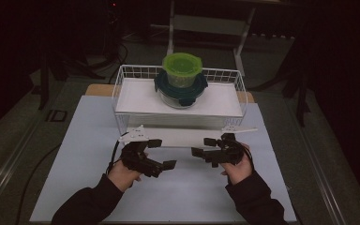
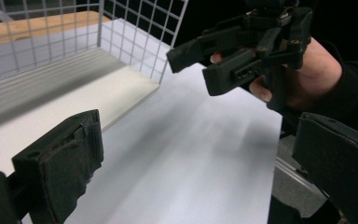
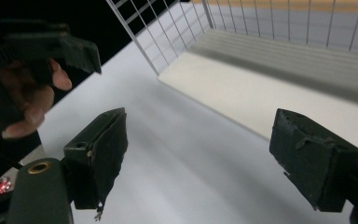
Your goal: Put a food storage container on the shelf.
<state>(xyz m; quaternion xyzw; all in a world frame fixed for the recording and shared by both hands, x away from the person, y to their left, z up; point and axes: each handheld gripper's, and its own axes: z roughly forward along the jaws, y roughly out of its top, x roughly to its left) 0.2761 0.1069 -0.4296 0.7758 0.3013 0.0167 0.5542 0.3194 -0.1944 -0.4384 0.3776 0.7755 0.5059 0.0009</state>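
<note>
Two grippers are held low over the pale table sheet (image 1: pixel 178 187), just in front of a white wire basket (image 1: pixel 122 82), and nothing is gripped by either. The left gripper (image 1: pixel 161 153) is seen in the high view at the left, its jaws spread wide and directed toward the centre; in the left gripper view its own jaws stand far apart with only bare sheet between them. The right gripper (image 1: pixel 205 146) is seen opposite, its jaws likewise wide and directed toward the left gripper, the two tools being near each other but apart. In the right gripper view the wide gap between its jaws is confirmed, with sheet and the basket's near edge behind. Each gripper is gripped by a hand in a dark sleeve entering from the bottom of the high view. Inside the basket, toward its back, a glass container with a dark teal lid (image 1: pixel 180 89) is recorded, and a smaller container with a green lid (image 1: pixel 182 65) is stacked upright on top of it. The basket floor in front of the stack is bare and white. Dim floor and a table frame (image 1: pixel 206 23) are noted beyond.
</note>
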